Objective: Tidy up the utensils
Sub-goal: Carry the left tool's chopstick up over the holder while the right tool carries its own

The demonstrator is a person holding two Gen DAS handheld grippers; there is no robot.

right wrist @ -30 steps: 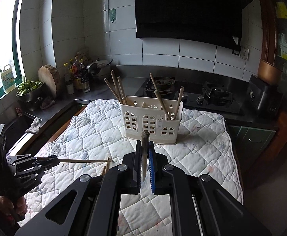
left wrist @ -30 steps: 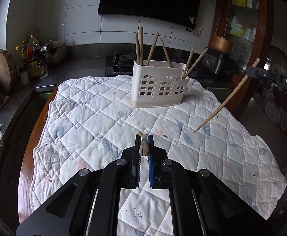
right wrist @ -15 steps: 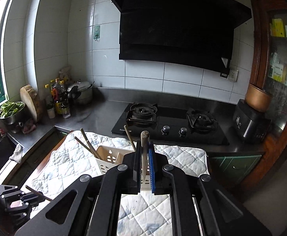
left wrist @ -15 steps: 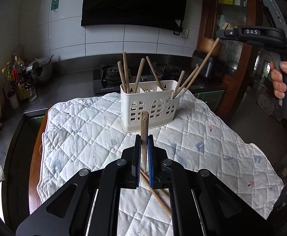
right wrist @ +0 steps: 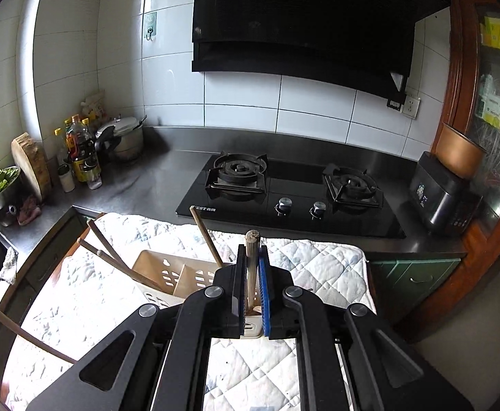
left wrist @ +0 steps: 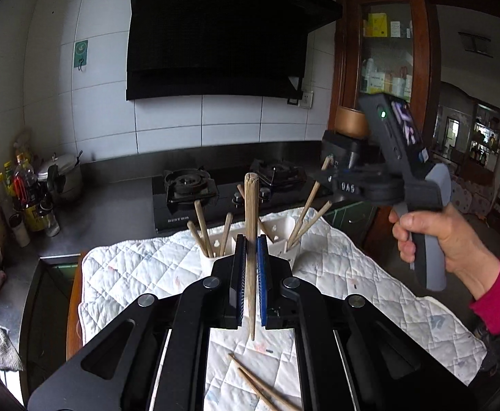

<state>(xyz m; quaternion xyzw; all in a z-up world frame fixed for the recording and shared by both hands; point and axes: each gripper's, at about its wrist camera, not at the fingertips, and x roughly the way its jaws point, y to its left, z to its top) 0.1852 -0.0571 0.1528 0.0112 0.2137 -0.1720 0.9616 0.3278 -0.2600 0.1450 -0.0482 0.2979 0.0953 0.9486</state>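
Change since a second ago: both grippers have risen from low over the quilted cloth (left wrist: 370, 274) to holder height; the right gripper has swung in over the holder's right end, its stick turned from slanted to nearly upright.

Item, left gripper (left wrist: 249, 274): jaws closed on one chopstick (left wrist: 251, 226), held vertical, blunt end up, tip hanging free above the cloth. It sits just near of the white utensil holder (left wrist: 215, 257).

Item, right gripper (right wrist: 251, 284): jaws closed on a second chopstick (right wrist: 251, 260), also upright, its lower end seemingly at or inside a compartment at the right end of the holder (right wrist: 167, 274). In the left view the right hand (left wrist: 448, 236) grips the handle, tool level, nose pointing left.

Item, holder: stands on the cloth-covered surface, far of centre; several chopsticks lean in it already.

Item, loose chopsticks (left wrist: 263, 388): two on the cloth, near edge, uncollected.

Step in hand, as judged: dropping the right stick into its compartment, left stick queued. Next move calls for easing the right jaws apart with the tip inside the wall, then carrying the left stick forward over an opening.
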